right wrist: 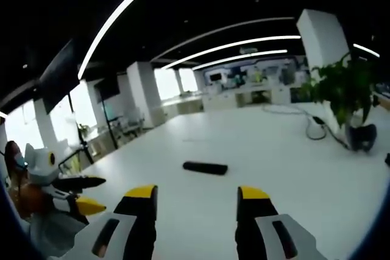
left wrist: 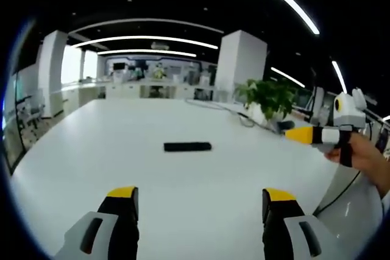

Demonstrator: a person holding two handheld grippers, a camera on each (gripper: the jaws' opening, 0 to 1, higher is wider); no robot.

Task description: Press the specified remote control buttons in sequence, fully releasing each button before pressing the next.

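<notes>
A black remote control (left wrist: 187,147) lies flat near the middle of the white table (left wrist: 109,156), its long side across the left gripper view. My left gripper (left wrist: 200,202) hovers well short of it, jaws wide apart and holding nothing. From the right comes my right gripper (left wrist: 300,133), held in a hand (left wrist: 361,155) over the table edge. In the right gripper view the remote (right wrist: 205,167) sits ahead of my right gripper (right wrist: 198,202), which is open and empty. The left gripper (right wrist: 92,194) appears at the left edge.
A potted plant (left wrist: 268,97) stands at the table's far right side, with a white pot (right wrist: 315,129), a cable and a dark object (right wrist: 362,136) near it. White pillars (left wrist: 239,65) and office desks lie beyond the table.
</notes>
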